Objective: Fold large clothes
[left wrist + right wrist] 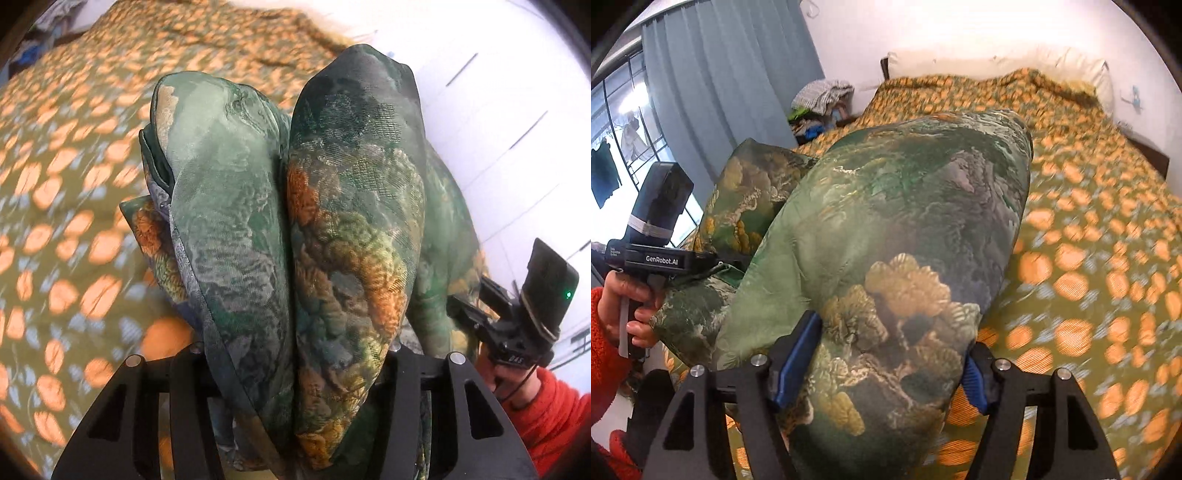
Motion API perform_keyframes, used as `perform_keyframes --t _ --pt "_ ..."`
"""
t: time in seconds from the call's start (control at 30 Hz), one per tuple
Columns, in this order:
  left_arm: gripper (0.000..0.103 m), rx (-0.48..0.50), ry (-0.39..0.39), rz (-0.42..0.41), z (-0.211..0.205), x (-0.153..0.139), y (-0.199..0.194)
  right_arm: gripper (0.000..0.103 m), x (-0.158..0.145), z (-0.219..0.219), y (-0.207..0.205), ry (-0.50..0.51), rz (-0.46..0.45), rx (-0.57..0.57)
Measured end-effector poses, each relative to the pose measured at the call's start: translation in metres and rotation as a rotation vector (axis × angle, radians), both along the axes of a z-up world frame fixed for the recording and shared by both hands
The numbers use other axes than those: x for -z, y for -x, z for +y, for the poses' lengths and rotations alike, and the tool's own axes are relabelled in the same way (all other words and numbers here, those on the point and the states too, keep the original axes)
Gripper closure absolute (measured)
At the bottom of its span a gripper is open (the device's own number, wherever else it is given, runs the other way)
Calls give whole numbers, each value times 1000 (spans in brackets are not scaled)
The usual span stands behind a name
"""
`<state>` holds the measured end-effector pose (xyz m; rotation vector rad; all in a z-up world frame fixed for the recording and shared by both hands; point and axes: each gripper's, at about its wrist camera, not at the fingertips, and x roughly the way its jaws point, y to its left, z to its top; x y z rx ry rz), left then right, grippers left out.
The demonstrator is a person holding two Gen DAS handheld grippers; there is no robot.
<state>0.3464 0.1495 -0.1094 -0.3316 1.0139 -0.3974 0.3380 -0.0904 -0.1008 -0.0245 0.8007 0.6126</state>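
Note:
A thick green cloth [351, 206] with an orange and gold landscape print is bunched into two fat folds. In the left wrist view it fills the space between my left gripper's [291, 258] jaws and hides the fingers. Its far side runs to my right gripper [461, 310], held by a hand in a red sleeve. In the right wrist view the same cloth [905, 206] bulges between the blue pads [798, 354] of my right gripper [886, 362], which press on both its sides. My left gripper [724, 264] bites the cloth's left part. The bundle hangs above the bed.
The bed below carries an olive cover with orange spots [1089, 258], and a white pillow [997, 61] lies at its head. A pile of clothes [820, 99] sits beside the bed near a grey curtain [720, 74]. White panelled doors [498, 110] stand on the other side.

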Motion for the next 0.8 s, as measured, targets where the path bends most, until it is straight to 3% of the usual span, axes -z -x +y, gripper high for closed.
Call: perform_keyframes --t 0.17,0.33,0.37,0.4,0.5,0.53,0.6,0.67,0.8 --pt "52 14 27 -42 -23 -14 -42 33 -13 -37 -40 4 -31 27" --pt "50 32 43 -31 -39 12 -75 32 2 -77 -88 -23 2 53" --pt "47 33 41 -15 -44 25 -84 32 9 -83 -97 -24 20 54" --pt "38 31 44 10 -46 37 -90 32 21 -90 -108 -29 54 58" --pt "21 -39 59 164 -38 96 -109 22 65 -111 -140 -45 220 105" --pt "13 -59 110 156 -30 101 -107 21 79 -119 -145 -37 251 141" --pt "11 -87 187 118 -14 96 -98 16 82 -138 -140 -140 237 170" --pt "11 -83 158 69 -6 79 -83 14 70 -148 -130 -173 188 195" --pt "10 -85 -44 -96 -4 29 -43 14 41 -148 -100 -99 71 224"
